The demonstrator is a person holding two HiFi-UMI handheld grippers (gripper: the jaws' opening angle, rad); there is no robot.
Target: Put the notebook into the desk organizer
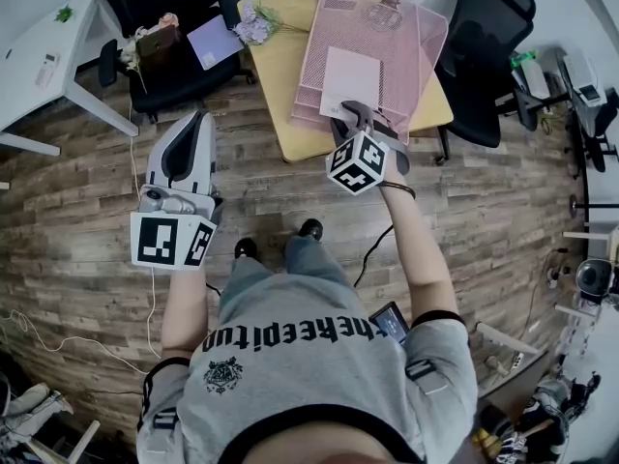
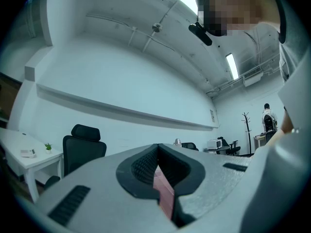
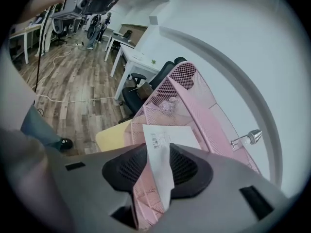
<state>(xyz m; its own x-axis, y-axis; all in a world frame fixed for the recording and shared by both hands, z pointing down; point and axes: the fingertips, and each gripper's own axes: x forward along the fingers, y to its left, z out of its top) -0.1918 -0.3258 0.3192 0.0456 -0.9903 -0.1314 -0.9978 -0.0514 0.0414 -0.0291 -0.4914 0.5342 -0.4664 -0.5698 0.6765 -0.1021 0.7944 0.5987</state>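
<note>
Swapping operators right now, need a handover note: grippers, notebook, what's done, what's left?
Left gripper: jaws together, held aside over the floor.
Right gripper: jaws apart, notebook edge between them, not pinched.
Notebook stands inside the pink mesh desk organizer on the yellow table.
Done: placement, apparently. Left: draw the right gripper back clear.

Grey T-shirt [image 1: 309, 356], black trim, black lettering; blue jeans [image 1: 290, 262]; black shoes [image 1: 310, 228]. Left gripper [image 1: 201, 116], right gripper [image 1: 352, 110]: grey shells, black-white marker cubes.

Open floor [image 1: 68, 220] lower left lets me pass; the desk organizer [image 1: 406, 56] crowds the tabletop [image 1: 279, 90], a black chair [image 1: 484, 66] beside.
</note>
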